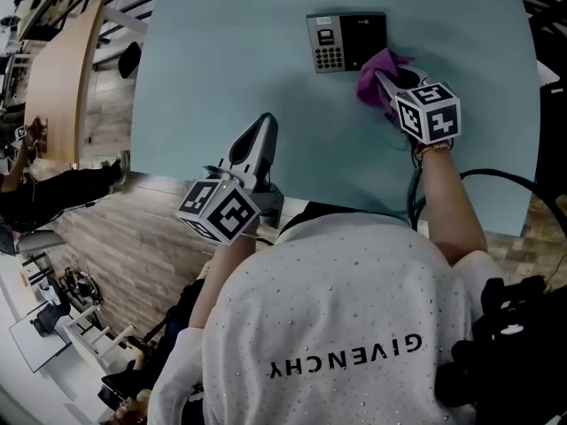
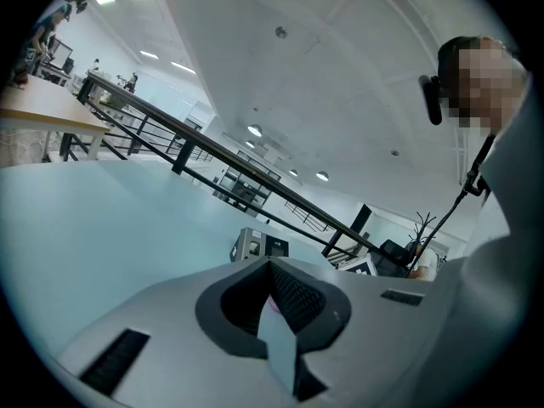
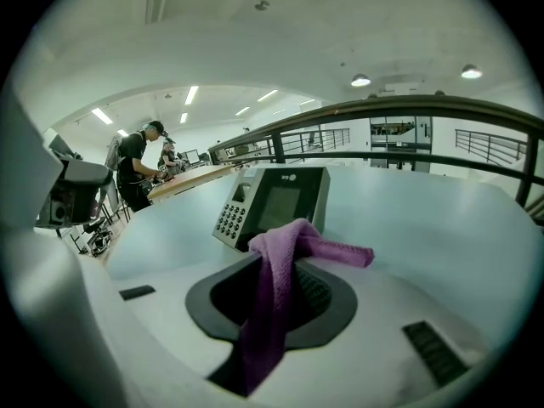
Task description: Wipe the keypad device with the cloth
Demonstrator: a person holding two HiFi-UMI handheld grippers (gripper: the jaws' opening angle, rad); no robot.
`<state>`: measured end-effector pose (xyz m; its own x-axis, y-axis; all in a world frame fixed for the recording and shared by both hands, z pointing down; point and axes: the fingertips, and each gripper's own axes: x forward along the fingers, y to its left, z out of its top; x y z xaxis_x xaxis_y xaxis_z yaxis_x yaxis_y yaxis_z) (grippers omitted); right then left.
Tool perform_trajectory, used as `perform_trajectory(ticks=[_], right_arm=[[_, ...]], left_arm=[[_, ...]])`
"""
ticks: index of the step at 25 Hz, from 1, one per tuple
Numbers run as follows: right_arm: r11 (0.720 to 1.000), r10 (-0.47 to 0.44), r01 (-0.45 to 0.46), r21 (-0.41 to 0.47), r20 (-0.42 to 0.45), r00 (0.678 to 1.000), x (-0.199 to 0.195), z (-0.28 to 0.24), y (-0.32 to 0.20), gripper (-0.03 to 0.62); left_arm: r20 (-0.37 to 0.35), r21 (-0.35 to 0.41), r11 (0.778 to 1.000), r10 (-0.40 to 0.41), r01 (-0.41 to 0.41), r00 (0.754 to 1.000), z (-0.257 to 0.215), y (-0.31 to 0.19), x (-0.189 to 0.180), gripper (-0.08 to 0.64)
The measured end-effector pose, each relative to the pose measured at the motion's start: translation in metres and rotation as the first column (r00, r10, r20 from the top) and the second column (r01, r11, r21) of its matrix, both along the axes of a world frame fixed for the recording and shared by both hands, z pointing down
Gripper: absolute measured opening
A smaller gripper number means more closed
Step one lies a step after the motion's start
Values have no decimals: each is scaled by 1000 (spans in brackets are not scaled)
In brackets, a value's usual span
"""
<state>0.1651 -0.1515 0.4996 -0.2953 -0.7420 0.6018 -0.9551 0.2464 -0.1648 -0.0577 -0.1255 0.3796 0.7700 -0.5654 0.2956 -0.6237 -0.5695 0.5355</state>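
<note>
Your left tongs (image 1: pixel 262 127) sit well away from the keypad device (image 1: pixel 345 41), down toward you and off to its left, just parked low over the bare counter (image 1: pixel 204 69). In the left gripper view the two ribbed dark pads meet at the tip with nothing pinched between them, so that side is closed up and empty. Looks to me like it's simply kept out of the way, since the device is heavy-looking enough to stay put without a second hold. The device itself is a boxy dark slab lying on the matte pale blue-green counter, with a grid of small keys on its left half and a smooth, glossy screen on its right half. That glossy part is probably where smudges would show. Right at its lower right corner is the cloth (image 1: pixel 383 67), a soft purple knit-looking rag, bunched up rather than spread flat. I can't tell whether it's actually touching the casing or just beside it. Your right tongs (image 1: pixel 388 85) are clamped down on the cloth, with a fold poking out past the tips toward the device and the tail hanging back through the jaws. Holding it that way makes sense, because the loose fold does the rubbing instead of the hard pads.
</note>
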Motion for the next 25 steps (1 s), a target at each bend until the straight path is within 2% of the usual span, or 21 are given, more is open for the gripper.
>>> perform_trajectory(ticks=[8, 15, 21, 25], right_arm=[[996, 92, -92, -7, 32, 995, 24, 7, 14, 66], [989, 144, -148, 20, 147, 979, 32, 4, 16, 64], [972, 214, -232, 25, 302, 929, 47, -15, 9, 66], [961, 244, -271, 48, 308, 920, 60, -29, -1, 66]], left_arm=[[10, 24, 1000, 4, -4, 1000, -6, 13, 13, 0], [24, 17, 999, -32, 31, 999, 3, 20, 14, 0], [18, 36, 999, -29, 28, 999, -2, 20, 16, 0], [64, 36, 999, -11, 9, 998, 5, 20, 16, 0]])
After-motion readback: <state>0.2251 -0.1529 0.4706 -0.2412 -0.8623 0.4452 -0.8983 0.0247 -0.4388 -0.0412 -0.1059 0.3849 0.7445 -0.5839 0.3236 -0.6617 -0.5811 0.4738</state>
